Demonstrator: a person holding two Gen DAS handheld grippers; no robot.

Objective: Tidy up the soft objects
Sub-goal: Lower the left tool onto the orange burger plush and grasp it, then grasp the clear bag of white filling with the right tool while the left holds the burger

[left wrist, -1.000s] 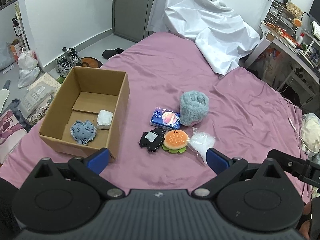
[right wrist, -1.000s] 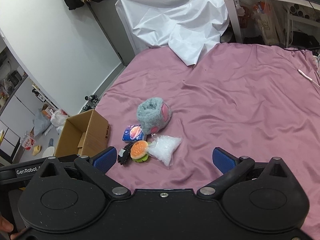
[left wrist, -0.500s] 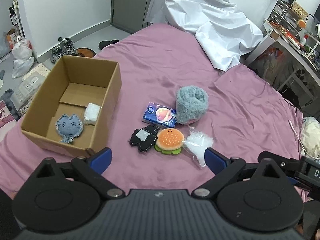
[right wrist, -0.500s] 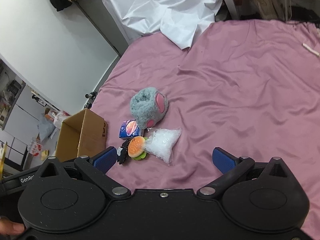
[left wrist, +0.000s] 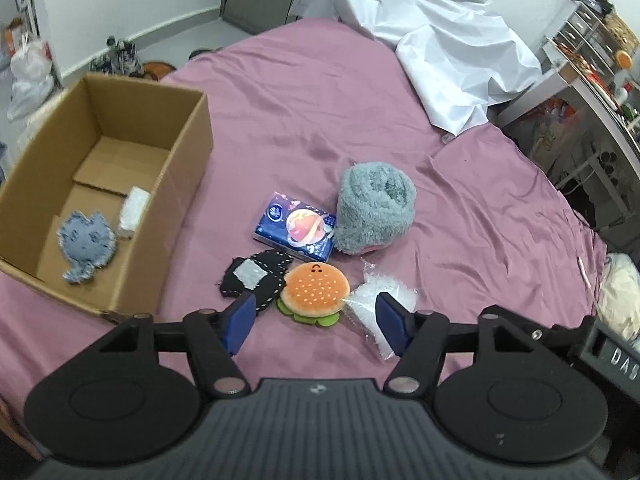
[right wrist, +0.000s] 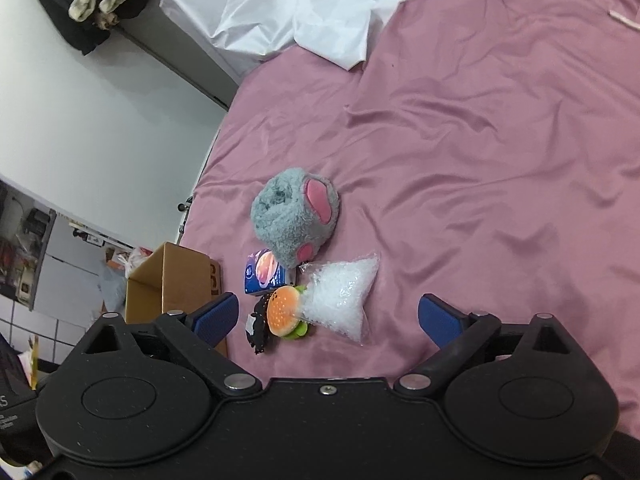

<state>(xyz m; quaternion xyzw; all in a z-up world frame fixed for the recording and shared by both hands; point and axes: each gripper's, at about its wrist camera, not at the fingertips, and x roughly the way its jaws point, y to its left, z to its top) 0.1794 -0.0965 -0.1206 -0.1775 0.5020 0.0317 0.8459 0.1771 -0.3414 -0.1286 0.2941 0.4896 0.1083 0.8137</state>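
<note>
On the pink bed lie a burger plush, a black patch toy, a blue tissue pack, a grey fluffy plush and a clear bag of pellets. A cardboard box at the left holds a denim cat patch and a white packet. My left gripper is open, just short of the burger plush. My right gripper is open, above the pellet bag and burger.
A crumpled white sheet lies at the far end of the bed. A desk with clutter stands to the right. Shoes and bags sit on the floor beyond the box.
Both grippers have moved closer to the cluster of toys. The left gripper's fingers now frame the burger plush, and its jaws have narrowed somewhat.
</note>
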